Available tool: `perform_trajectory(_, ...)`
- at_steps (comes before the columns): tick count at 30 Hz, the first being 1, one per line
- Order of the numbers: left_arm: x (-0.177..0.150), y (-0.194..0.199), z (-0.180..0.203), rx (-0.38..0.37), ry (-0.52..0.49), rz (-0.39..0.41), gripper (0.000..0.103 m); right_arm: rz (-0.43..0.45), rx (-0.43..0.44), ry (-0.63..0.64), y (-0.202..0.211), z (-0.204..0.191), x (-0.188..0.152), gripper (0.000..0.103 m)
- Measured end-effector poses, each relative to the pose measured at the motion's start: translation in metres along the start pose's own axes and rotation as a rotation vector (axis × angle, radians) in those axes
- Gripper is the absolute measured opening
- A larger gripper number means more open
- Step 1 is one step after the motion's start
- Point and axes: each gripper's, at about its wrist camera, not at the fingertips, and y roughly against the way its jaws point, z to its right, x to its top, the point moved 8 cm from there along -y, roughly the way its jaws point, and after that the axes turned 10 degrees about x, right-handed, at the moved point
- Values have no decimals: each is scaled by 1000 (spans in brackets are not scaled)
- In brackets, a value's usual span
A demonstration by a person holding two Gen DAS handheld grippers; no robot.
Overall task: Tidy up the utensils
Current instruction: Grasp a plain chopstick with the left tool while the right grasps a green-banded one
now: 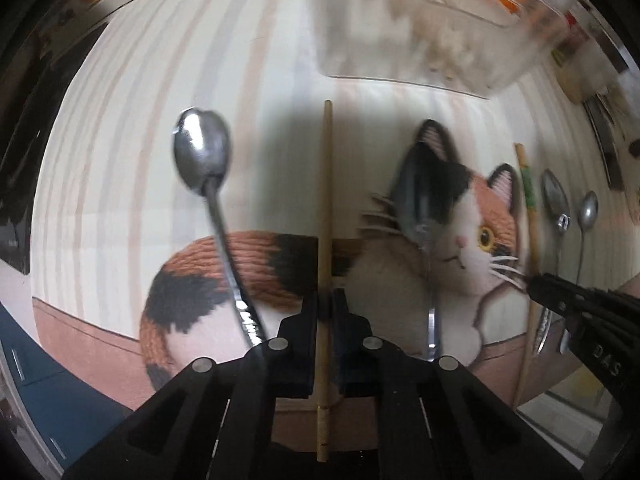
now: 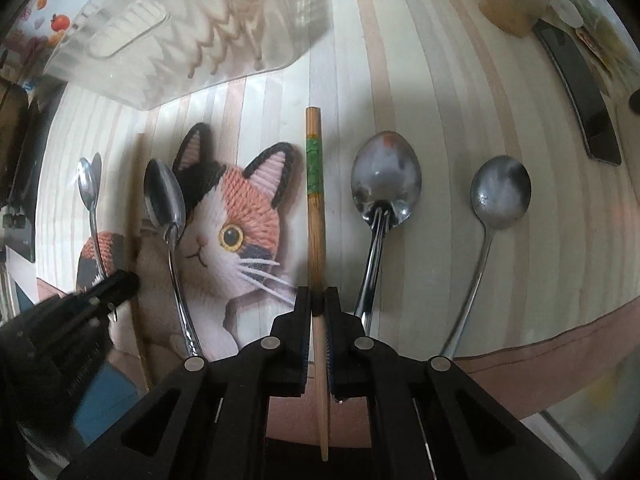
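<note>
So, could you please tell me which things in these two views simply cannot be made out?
- Left wrist view: the clear container at the top is motion-blurred; its contents are unreadable.
- Left wrist view: the spoon lying on the cat picture is smeared, so its outline is unclear.
- Right wrist view: the left gripper is blurred and hides the plain chopstick where it crosses.
- Right wrist view: the banded chopstick is covered at the right gripper.
</note>
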Motion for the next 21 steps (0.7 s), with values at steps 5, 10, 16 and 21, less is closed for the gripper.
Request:
perform_trajectory(5, -2, -1, -16, 2, 13, 2, 4, -12, 4, 1, -1, 0, -14, 8)
perform_trajectory(10, -8, -3, -13, 2, 16, 5, 4, 8, -7, 13, -6, -9, -10, 7)
perform_trajectory(16, -5, -6, 1, 1, 17, 6, 4, 2, -25, 39, -13, -31, 11, 7)
perform_trajectory(21, -4, -9, -2, -14, 28, 3, 8, 1, -4, 27, -12, -33, 12, 7)
